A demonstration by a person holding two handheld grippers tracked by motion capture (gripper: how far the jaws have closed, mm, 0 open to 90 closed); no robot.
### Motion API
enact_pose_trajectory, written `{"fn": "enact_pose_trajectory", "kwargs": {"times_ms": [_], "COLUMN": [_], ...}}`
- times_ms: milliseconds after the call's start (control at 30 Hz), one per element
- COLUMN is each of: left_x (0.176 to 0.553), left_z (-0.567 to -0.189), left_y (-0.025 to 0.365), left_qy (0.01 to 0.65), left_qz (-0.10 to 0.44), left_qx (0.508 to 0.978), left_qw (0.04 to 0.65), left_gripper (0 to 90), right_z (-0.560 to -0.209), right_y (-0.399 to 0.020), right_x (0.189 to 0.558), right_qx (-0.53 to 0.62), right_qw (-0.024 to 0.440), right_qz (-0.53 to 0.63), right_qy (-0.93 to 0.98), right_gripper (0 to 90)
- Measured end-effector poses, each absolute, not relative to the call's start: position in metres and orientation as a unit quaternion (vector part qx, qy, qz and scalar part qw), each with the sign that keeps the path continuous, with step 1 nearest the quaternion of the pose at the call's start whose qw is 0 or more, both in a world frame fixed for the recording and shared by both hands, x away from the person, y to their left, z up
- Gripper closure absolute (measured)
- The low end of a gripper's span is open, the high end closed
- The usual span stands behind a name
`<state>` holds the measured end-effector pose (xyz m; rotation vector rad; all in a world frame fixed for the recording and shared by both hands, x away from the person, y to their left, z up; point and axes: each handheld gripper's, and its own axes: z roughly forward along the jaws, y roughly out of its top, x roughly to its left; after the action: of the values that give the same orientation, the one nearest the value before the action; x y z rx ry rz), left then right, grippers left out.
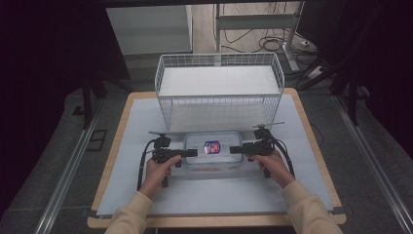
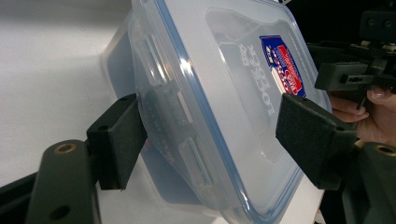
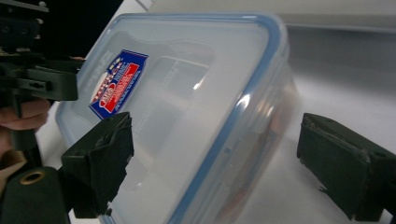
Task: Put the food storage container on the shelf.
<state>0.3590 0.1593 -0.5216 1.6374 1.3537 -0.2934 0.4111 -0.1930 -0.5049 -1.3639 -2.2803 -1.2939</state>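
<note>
A clear plastic container (image 1: 214,160) with a blue-rimmed lid and a red and blue label (image 1: 212,146) lies on the white mat. My left gripper (image 1: 192,152) is at its left end and my right gripper (image 1: 235,149) at its right end. In the left gripper view the jaws of my left gripper (image 2: 212,130) straddle the container's end (image 2: 201,93): one pad (image 2: 121,140) touches the side wall by a latch, the other (image 2: 313,135) hovers over the lid. My right gripper (image 3: 219,151) stands wide open, one pad (image 3: 102,158) over the lid (image 3: 187,93), the other (image 3: 341,172) off the side.
A white wire basket (image 1: 219,99) stands just behind the container at the table's far side. The white mat (image 1: 219,195) covers the wooden table (image 1: 104,165). A person's hands and cream sleeves come in from the bottom. Cables and table legs lie on the floor beyond.
</note>
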Motion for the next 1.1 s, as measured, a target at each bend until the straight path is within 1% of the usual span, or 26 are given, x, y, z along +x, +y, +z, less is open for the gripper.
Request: {"fn": "enact_pose_trajectory", "kwargs": {"times_ms": [100,133,233,300,333,433,600,767,967,1100], "left_x": [0.359,0.359,0.359,0.358,0.358,0.356,0.351,0.351,0.349,0.346], "left_z": [-0.522,-0.522,-0.522,-0.522,-0.522,-0.522,-0.52,-0.52,-0.52,-0.519], "left_y": [0.16,0.16,0.16,0.16,0.16,0.16,0.16,0.16,0.161,0.16], "left_qy": [0.554,0.554,0.554,0.555,0.554,0.553,0.548,0.547,0.545,0.543], "left_qz": [-0.12,-0.12,-0.12,-0.119,-0.118,-0.116,-0.107,-0.106,-0.102,-0.094], "left_qx": [0.671,0.67,0.669,0.669,0.668,0.669,0.672,0.671,0.671,0.672], "left_qw": [0.478,0.479,0.481,0.481,0.483,0.484,0.487,0.489,0.492,0.495], "left_gripper": [25.4,25.5,25.7,25.7,25.8,26.2,28.0,28.5,28.9,30.1], "right_z": [-0.51,-0.512,-0.512,-0.509,-0.506,-0.503,-0.5,-0.502,-0.502,-0.499], "right_y": [-0.191,-0.189,-0.188,-0.191,-0.194,-0.198,-0.201,-0.204,-0.206,-0.207], "right_x": [0.413,0.414,0.414,0.413,0.413,0.411,0.408,0.409,0.409,0.408], "right_qx": [-0.457,-0.456,-0.456,-0.457,-0.458,-0.453,-0.459,-0.461,-0.462,-0.462], "right_qw": [0.124,0.135,0.133,0.128,0.123,0.116,0.118,0.128,0.131,0.132], "right_qz": [-0.439,-0.439,-0.437,-0.442,-0.447,-0.453,-0.458,-0.462,-0.465,-0.464], "right_qy": [-0.764,-0.762,-0.764,-0.761,-0.758,-0.759,-0.752,-0.747,-0.744,-0.744], "right_gripper": [11.4,10.1,11.0,18.6,23.8,30.0,36.0,38.4,39.7,42.3]}}
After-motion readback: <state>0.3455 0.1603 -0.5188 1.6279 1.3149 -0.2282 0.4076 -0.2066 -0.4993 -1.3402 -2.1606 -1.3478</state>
